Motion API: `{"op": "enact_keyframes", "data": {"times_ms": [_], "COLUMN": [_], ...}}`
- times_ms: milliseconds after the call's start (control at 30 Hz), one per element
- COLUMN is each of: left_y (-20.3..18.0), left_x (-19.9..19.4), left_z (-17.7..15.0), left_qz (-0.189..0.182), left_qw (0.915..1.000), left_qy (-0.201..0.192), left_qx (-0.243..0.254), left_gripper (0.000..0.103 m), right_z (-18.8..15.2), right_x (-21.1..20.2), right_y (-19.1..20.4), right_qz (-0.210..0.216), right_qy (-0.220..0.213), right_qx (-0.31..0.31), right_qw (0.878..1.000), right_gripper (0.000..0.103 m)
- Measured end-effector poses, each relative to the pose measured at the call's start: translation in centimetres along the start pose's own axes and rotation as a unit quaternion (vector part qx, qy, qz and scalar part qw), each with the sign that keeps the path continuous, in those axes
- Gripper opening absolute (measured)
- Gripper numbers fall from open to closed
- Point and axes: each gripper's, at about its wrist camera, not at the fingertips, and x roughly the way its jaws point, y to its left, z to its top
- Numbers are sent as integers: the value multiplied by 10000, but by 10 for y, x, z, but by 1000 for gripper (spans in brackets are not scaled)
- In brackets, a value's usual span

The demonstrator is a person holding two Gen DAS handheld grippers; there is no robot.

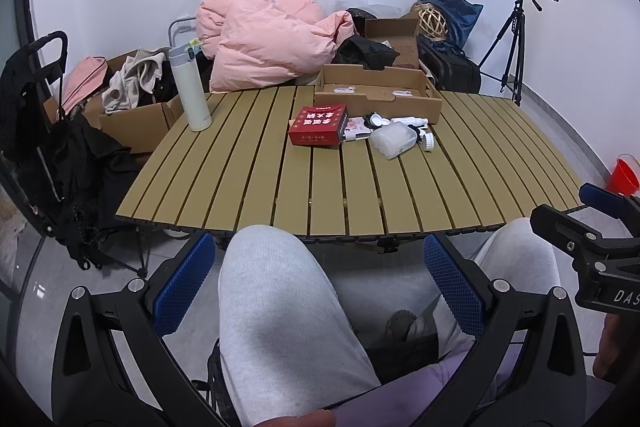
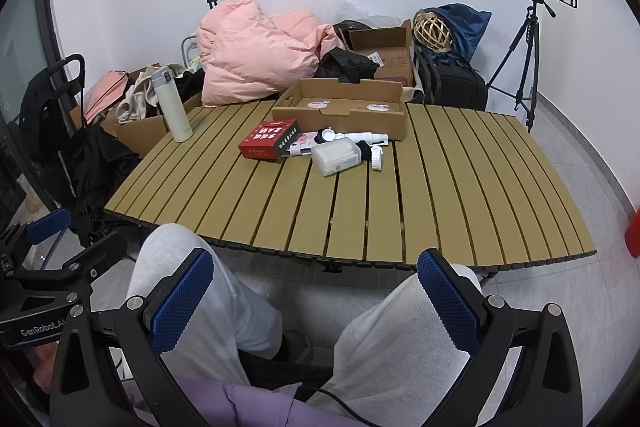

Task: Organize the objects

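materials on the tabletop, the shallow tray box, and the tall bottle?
Tabletop: tan slats with dark gaps, matte; painted metal or wood, cannot tell which.
Tray box: brown corrugated cardboard, going by the raw matte surface and folded flaps.
Tall bottle: smooth cream body with a slight sheen and a grey flip lid; probably coated metal with a plastic cap, but that is a guess.
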Motion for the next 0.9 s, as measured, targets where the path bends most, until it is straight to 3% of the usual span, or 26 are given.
{"op": "enact_keyframes", "data": {"times_ms": [900], "left_y": [3], "left_x": [-3], "left_z": [0], "left_qz": [10], "left_qw": [10000], "left_qy": [2], "left_qx": [14], "left_gripper": [103], "right_z": [2], "right_x": [-2], "right_y": [-2], "right_qz": [5], "right_qy": [8], "right_qx": [-18], "right_qw": [10000], "right_gripper": [103]}}
